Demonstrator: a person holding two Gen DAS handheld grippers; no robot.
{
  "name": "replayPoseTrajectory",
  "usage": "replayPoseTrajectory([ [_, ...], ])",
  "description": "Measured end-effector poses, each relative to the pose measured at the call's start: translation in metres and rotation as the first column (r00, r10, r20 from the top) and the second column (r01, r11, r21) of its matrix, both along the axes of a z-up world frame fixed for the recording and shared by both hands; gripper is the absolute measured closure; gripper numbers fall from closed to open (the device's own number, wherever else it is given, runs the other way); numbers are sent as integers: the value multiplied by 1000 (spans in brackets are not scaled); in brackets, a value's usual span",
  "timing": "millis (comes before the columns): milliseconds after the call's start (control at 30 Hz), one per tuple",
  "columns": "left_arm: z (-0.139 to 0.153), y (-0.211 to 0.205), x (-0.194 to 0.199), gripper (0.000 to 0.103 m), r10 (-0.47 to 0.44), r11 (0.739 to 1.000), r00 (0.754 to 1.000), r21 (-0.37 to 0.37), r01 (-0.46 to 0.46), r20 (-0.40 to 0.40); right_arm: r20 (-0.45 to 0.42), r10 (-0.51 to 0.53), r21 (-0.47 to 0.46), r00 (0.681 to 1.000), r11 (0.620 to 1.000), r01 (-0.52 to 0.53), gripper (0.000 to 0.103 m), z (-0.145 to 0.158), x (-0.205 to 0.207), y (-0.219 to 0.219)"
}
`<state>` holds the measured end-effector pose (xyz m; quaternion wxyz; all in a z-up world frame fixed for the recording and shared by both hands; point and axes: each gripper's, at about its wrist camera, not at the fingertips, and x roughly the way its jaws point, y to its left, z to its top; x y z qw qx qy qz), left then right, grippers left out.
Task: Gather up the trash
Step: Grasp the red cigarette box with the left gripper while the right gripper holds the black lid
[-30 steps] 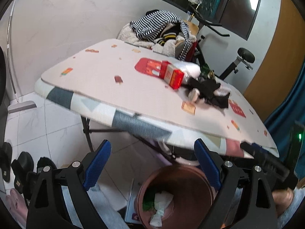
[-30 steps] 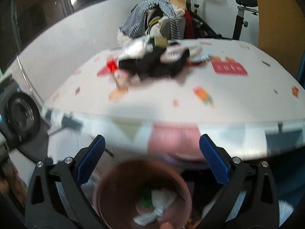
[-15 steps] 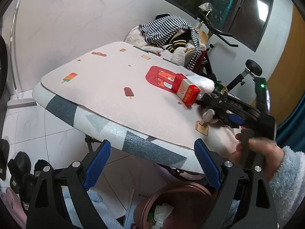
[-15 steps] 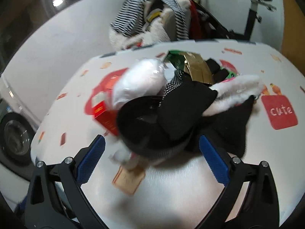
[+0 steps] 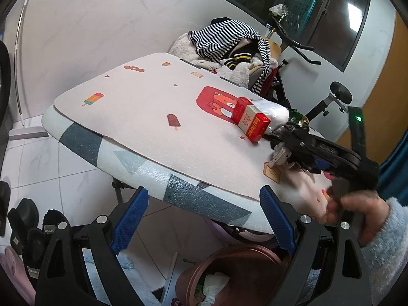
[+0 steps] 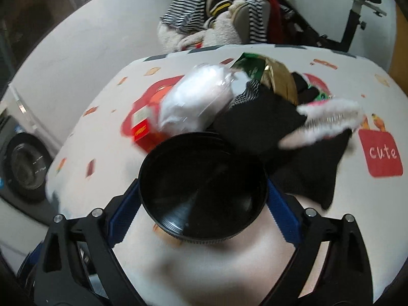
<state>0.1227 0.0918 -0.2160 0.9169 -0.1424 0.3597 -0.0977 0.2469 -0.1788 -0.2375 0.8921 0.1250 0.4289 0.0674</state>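
A pile of trash lies on the padded table (image 5: 142, 117): a red and white carton (image 5: 251, 122), a white plastic bag (image 6: 196, 104), a green and gold wrapper (image 6: 270, 76), black cloth (image 6: 257, 125) and a round black lid (image 6: 202, 191). My right gripper (image 6: 202, 204) is open with the black lid between its blue fingers; contact cannot be told. It shows from the side in the left wrist view (image 5: 301, 150). My left gripper (image 5: 204, 219) is open and empty below the table edge, above a brown bin (image 5: 229, 275) with crumpled paper inside.
Striped clothes are heaped on a chair (image 5: 229, 43) behind the table. An exercise bike (image 5: 329, 99) stands at the back right. Shoes (image 5: 28, 227) lie on the tiled floor at the left. A washing machine (image 6: 23, 165) is left of the table.
My right gripper rose from over the bin to the tabletop and moved in on the black lid. My left gripper lifted and tilted up toward the table.
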Motion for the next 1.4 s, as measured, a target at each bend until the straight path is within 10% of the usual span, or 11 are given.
replayPoseTrajectory([
  [500,9,-42,24,19,-93,995,995,-27,92,-36,225,-59,-129,973,987,90,11,28,-103,-56],
  [1100,-2,-110,238,54,29,986,967,-150,-68,-252,226,-120,-108,967,983,148,11,17,-118,-90],
  [1400,-11,-104,241,74,-46,988,978,-152,14,-206,212,-120,-105,970,984,145,11,12,-121,-92],
])
